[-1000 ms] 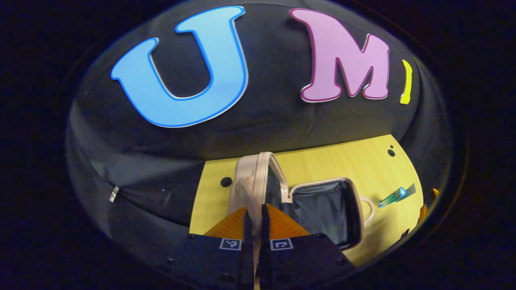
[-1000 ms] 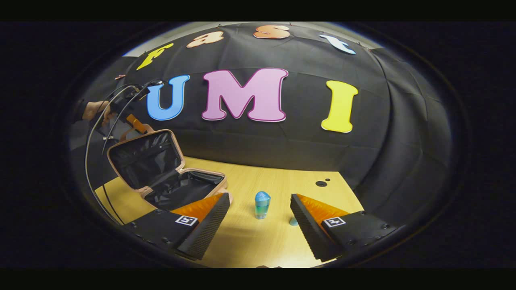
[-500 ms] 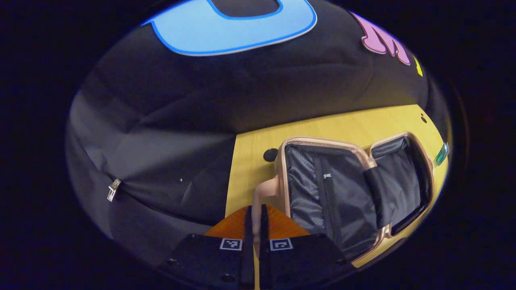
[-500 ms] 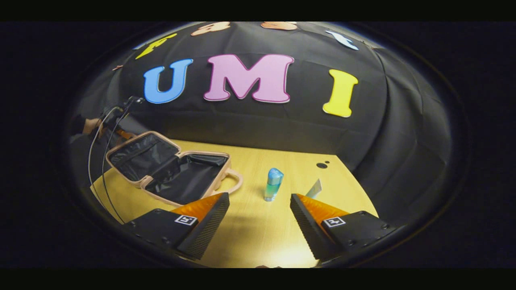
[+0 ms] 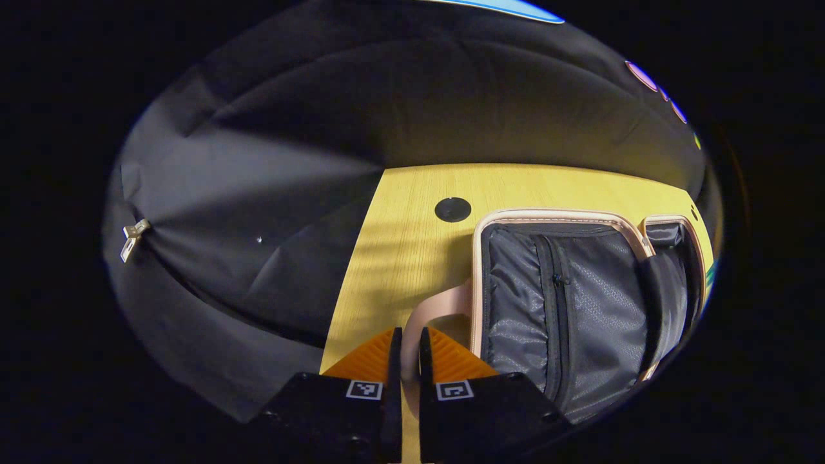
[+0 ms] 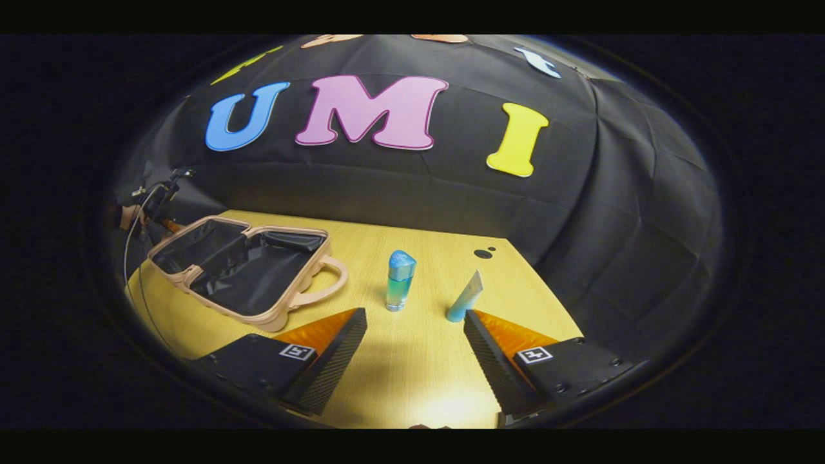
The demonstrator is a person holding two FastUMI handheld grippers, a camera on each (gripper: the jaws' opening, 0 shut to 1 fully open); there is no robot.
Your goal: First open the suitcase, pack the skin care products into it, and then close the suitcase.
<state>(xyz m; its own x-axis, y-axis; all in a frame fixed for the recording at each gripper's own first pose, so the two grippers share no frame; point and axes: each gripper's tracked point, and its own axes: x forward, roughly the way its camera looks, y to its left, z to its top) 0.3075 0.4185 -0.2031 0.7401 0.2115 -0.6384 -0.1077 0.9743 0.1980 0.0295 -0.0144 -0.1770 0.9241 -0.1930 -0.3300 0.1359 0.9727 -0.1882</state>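
Note:
The pink suitcase (image 6: 277, 317) lies fully open on the left of the yellow table, showing its dark lining. In the left gripper view its lid rim (image 5: 477, 270) lies flat, and my left gripper (image 5: 406, 351) is shut on the lid's pink handle (image 5: 430, 310). The left gripper (image 6: 158, 205) also appears far off in the right gripper view, behind the case. A blue-green bottle (image 6: 399, 280) stands upright right of the suitcase. A pale blue tube (image 6: 465, 298) stands on its cap beside it. My right gripper (image 6: 414, 319) hovers open just short of both, holding nothing.
The other suitcase handle (image 6: 325, 283) points toward the bottle. A dark round hole (image 5: 452, 209) sits in the table near the lid, and another hole (image 6: 482, 253) lies at the far right. Black cloth walls close the table's back and sides. A cable (image 6: 132, 258) hangs at the left.
The left gripper swung the lid from upright down flat onto the table, still holding its handle. The right gripper's view tilted down and the tube came into sight.

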